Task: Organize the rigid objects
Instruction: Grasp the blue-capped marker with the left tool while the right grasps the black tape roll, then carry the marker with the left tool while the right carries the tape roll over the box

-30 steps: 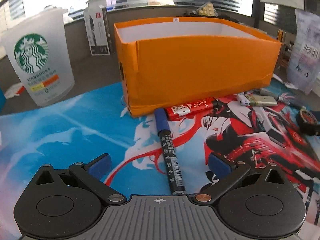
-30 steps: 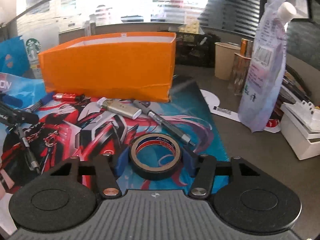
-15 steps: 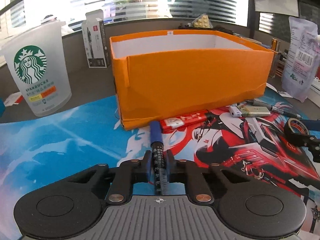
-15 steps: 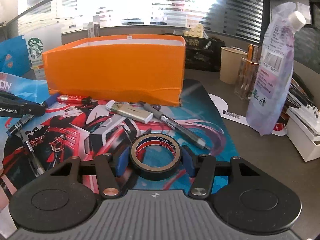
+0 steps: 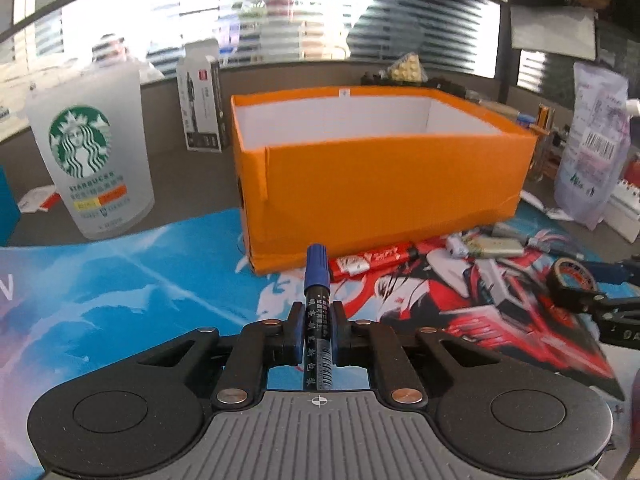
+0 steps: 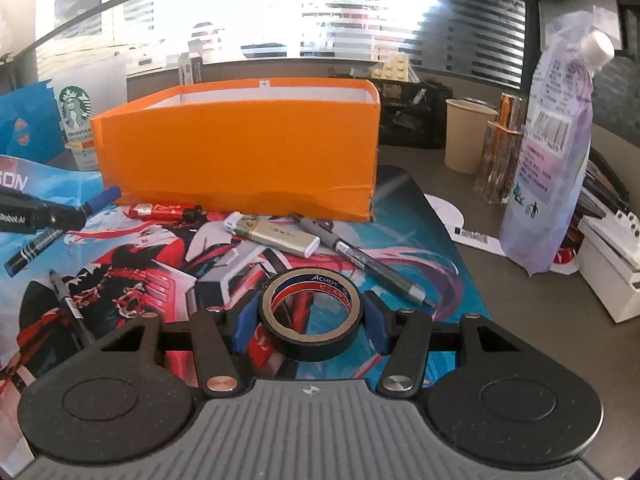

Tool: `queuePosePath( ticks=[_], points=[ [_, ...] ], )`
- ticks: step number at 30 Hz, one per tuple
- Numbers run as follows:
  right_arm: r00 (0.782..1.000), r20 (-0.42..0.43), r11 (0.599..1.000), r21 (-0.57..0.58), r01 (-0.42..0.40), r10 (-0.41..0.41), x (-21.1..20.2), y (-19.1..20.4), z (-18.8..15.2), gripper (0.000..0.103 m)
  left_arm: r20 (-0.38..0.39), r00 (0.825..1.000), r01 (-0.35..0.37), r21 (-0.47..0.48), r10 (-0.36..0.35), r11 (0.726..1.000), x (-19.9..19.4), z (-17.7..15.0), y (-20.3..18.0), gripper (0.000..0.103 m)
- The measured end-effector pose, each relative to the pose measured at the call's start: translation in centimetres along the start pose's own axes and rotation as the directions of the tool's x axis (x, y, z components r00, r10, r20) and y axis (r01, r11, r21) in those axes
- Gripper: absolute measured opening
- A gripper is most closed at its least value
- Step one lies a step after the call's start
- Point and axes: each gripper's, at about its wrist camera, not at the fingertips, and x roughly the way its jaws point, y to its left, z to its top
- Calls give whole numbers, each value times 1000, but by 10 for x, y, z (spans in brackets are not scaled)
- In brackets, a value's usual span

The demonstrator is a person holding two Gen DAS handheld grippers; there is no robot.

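My left gripper [image 5: 316,322] is shut on a black marker with a blue cap [image 5: 317,280] and holds it above the printed mat, in front of the open orange box [image 5: 380,192]. My right gripper [image 6: 310,320] is shut on a black tape roll [image 6: 310,334] and holds it just above the mat, in front of the same box [image 6: 240,152]. The box looks empty inside as far as I can see. On the mat by the box lie a red lighter [image 6: 164,212], a silver USB stick [image 6: 276,234], a grey pen [image 6: 372,266] and a black pen [image 6: 72,308].
A Starbucks cup [image 5: 92,160] and a small pen carton [image 5: 202,120] stand left of the box. A plastic pouch [image 6: 552,160], a paper cup [image 6: 466,140] and a white box [image 6: 612,272] stand at the right. The mat [image 5: 120,280] lies under everything.
My left gripper closed on the marker and lifted it off the mat. My right gripper has risen a little with the tape roll in it.
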Motion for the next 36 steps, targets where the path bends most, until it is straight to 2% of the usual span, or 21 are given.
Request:
queuePosePath(
  ticks=[10, 17, 36],
  points=[
    [999, 48, 999, -39, -24, 25, -16, 17, 16, 52, 67, 998, 12, 8, -13, 1000, -30, 9, -6, 11],
    [992, 110, 996, -71, -46, 53, -26, 28, 36, 52, 112, 994, 8, -2, -7, 1000, -47, 22, -4, 11],
    [976, 196, 990, -122, -72, 95, -44, 46, 71, 52, 168, 986, 4, 6, -5, 1000, -60, 47, -17, 11]
  ],
)
